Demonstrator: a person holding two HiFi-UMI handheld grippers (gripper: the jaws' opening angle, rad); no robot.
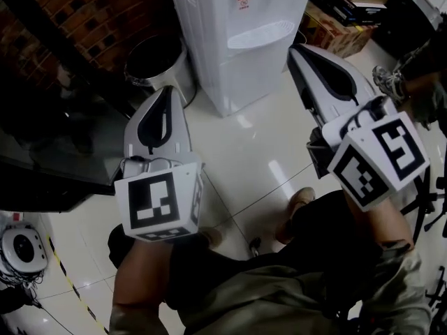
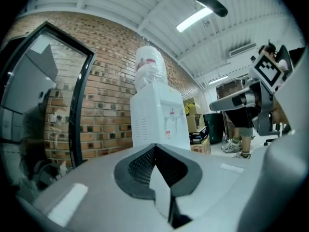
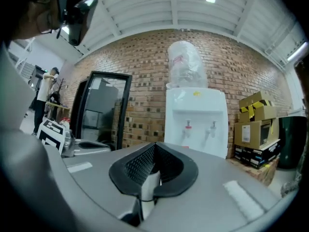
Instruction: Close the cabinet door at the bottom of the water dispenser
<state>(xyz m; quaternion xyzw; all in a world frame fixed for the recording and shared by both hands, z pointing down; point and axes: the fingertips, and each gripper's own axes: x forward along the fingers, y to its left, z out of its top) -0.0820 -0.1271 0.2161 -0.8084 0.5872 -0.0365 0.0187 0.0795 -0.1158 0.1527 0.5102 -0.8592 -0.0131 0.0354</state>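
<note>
Both grippers are held level in front of us, and both point toward the water dispenser (image 1: 234, 19), which stands against the brick wall (image 1: 91, 9) on the pale tiled floor (image 1: 258, 162). Left gripper (image 1: 166, 93): jaws closed tip to tip, nothing between the ribbed pads in the left gripper view. Right gripper (image 1: 293, 50): jaws likewise clenched together and empty; in its own view the pads meet just below the dispenser's two taps (image 3: 200, 126). Neither gripper touches the dispenser; the right one is nearer to it and the left one sits further back, near the round bin (image 1: 157, 61) with a dark liner that stands just beside the dispenser on our left. The cabinet door (image 1: 255, 82) is the lower front panel under the drip tray; from the head view it looks flush with the white body, with no gap we can make out. The water bottle (image 3: 183, 64) sits upright on top. Cardboard boxes (image 3: 258, 122) are stacked to the dispenser's right, and a dark glass-fronted cabinet (image 3: 104, 110) stands to its left.
</note>
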